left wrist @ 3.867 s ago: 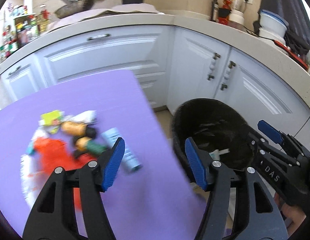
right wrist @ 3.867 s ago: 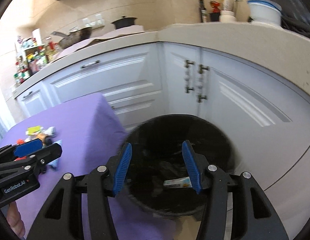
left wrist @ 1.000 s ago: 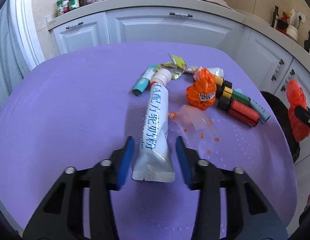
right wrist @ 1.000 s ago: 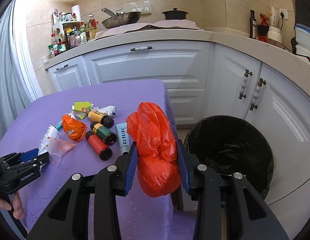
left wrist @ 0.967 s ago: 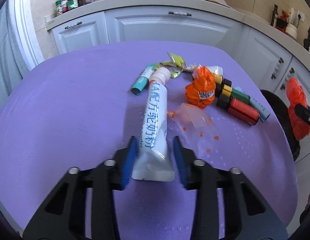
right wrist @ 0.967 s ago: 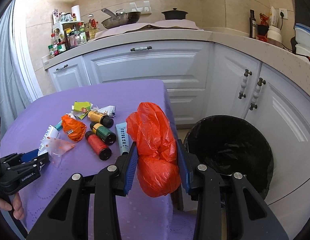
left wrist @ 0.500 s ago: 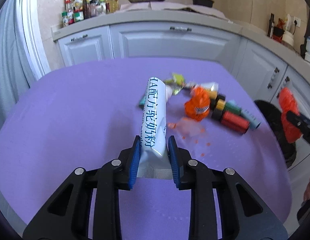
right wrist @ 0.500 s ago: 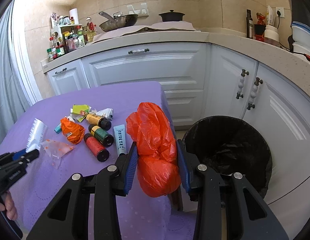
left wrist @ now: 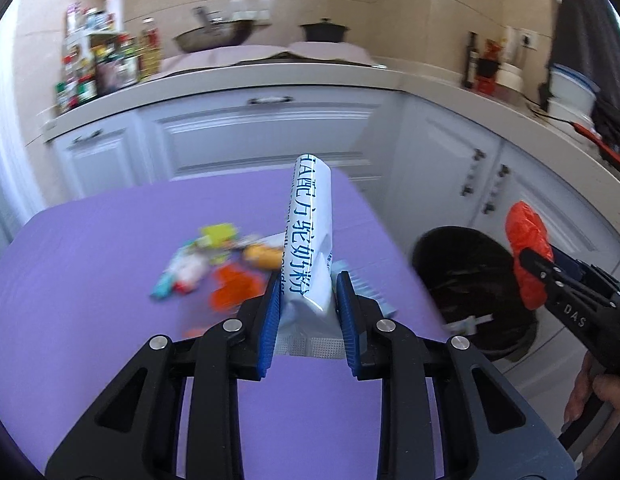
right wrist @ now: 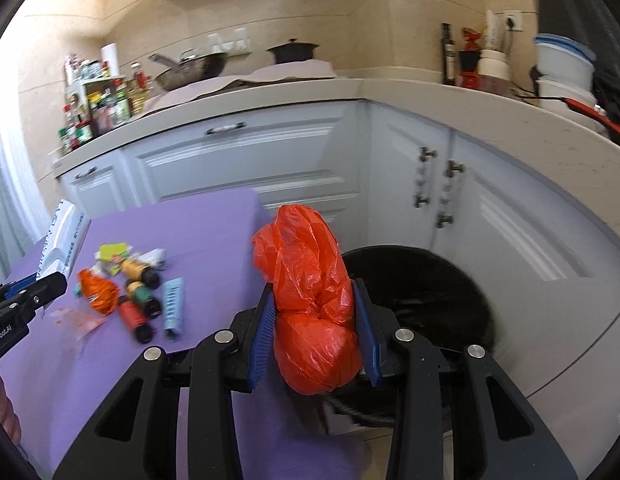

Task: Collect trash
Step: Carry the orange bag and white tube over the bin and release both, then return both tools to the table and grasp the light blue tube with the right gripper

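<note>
My left gripper [left wrist: 307,300] is shut on the flat end of a white tube with blue lettering [left wrist: 310,224], held above the purple table [left wrist: 109,248]. The same white tube [right wrist: 61,240] shows at the left edge of the right wrist view. A crumpled orange plastic bag [right wrist: 310,300] sits clamped in my right gripper [right wrist: 316,320], beside the table's right edge and next to the black bin [right wrist: 430,288]. From the left wrist view the orange bag [left wrist: 526,248] hangs over the black bin [left wrist: 462,276]. Loose trash [right wrist: 129,292] lies on the table: small bottles, wrappers, a light blue tube.
White kitchen cabinets [right wrist: 249,168] and a pale counter wrap around behind the table and bin. Bottles, a wok and a pot stand on the counter [left wrist: 229,36]. A person's hand [left wrist: 598,396] grips the right tool at the lower right.
My left gripper closed on the white tube, lifted it off the table and swung right toward the bin. The right gripper carried the orange bag a little nearer the bin.
</note>
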Demonstrator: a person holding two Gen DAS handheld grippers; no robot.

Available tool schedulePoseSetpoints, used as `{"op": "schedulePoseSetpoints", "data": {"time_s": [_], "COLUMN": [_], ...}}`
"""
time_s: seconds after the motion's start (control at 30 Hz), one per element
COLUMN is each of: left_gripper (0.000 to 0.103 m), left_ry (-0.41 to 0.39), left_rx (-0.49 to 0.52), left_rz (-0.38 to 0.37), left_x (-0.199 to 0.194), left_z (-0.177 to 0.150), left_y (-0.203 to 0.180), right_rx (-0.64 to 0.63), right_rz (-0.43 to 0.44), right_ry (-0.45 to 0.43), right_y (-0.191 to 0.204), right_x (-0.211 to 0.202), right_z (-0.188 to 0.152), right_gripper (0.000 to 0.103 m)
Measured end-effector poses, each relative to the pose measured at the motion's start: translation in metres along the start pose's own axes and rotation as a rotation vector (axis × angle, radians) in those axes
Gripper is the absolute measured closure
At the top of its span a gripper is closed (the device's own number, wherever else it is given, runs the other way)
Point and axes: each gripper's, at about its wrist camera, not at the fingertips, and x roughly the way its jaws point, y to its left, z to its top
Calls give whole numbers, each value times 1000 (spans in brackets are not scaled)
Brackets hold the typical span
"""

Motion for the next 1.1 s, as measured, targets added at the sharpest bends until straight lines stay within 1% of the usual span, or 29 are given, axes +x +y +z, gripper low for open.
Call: {"op": "schedulePoseSetpoints", "data": {"time_s": [0.13, 0.23, 0.5, 0.63, 0.7, 0.77, 0.8, 0.83, 0.9, 0.93, 1.1], "left_gripper": [76, 76, 76, 76, 75, 70, 64, 61, 57, 55, 54], "left_ry": [4, 22, 98, 139, 146, 156, 159, 162, 168, 171, 165], "left_rx": [57, 99, 182, 197, 204, 218, 219, 219, 222, 221, 209], "left_rz": [-55, -88, -123, -124, -121, -109, -106, -108, -105, -105, -98], "left_x": [22, 43, 98, 120, 127, 135, 137, 140, 143, 145, 142], "left_z": [8, 12, 13, 14, 15, 16, 16, 17, 17, 17, 19], "left_y": [-43, -75, -141, -160, -167, -175, -176, -178, -179, -180, -174], "right_rx": [34, 55, 86, 102, 106, 109, 112, 116, 127, 132, 137], "right_rz": [-54, -83, -136, -152, -153, -157, -167, -171, -178, -182, -193], "right_ry": [-7, -4, 24, 46, 58, 71, 72, 71, 63, 57, 42], "right_y": [-29, -47, -83, -96, -102, -107, -109, -111, -115, -116, -119], "right_x": [5, 10, 33, 46, 52, 59, 61, 62, 62, 62, 57], "right_z": [2, 1, -4, -8, -9, -10, -11, -11, -11, -11, -8], "right_gripper": [65, 65, 65, 65, 64, 61, 57, 55, 48, 47, 46]}}
